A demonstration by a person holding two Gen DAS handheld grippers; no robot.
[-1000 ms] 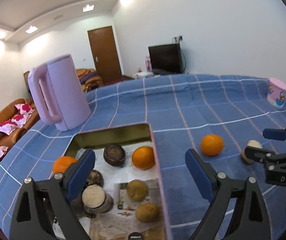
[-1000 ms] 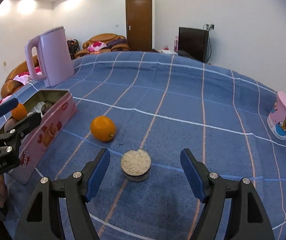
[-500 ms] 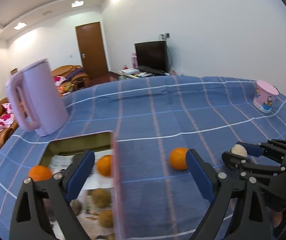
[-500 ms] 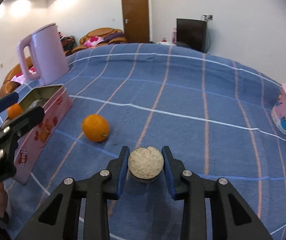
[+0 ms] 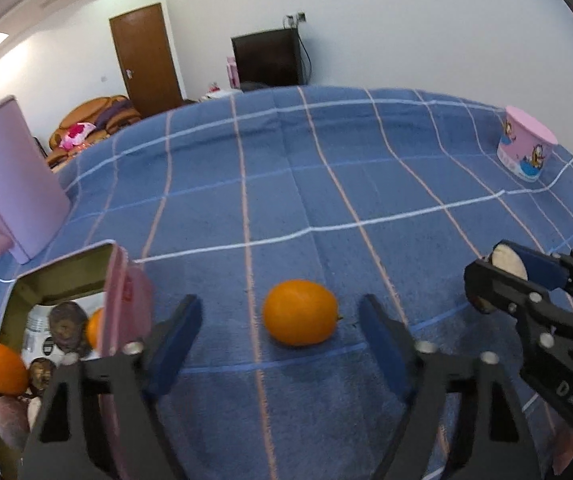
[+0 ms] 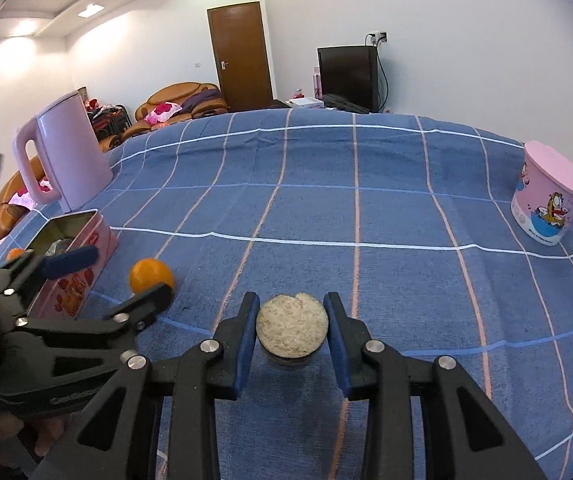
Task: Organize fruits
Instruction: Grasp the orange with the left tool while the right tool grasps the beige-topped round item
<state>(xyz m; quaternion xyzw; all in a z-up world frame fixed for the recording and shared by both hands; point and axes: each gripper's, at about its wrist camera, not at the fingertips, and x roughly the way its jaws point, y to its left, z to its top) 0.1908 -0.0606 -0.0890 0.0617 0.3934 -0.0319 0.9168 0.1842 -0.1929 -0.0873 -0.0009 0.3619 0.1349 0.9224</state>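
An orange (image 5: pixel 299 312) lies on the blue checked cloth. My left gripper (image 5: pixel 282 334) is open, with its blue fingers on either side of the orange and a little nearer to me. The pink tin box (image 5: pixel 116 280) at the left holds several fruits, among them an orange (image 5: pixel 1 367). My right gripper (image 6: pixel 291 330) is shut on a round beige-topped fruit piece (image 6: pixel 291 325) and holds it just above the cloth. It also shows in the left wrist view (image 5: pixel 506 264). The orange (image 6: pixel 151 275) and the box (image 6: pixel 72 248) show at left in the right wrist view.
A pink kettle (image 6: pixel 62 164) stands at the far left behind the box. A pink cartoon cup (image 6: pixel 548 196) stands at the right edge of the table. The cloth falls away at the table's edges.
My left gripper swung right from over the box to the loose orange. My right gripper closed on the round fruit piece and lifted it slightly.
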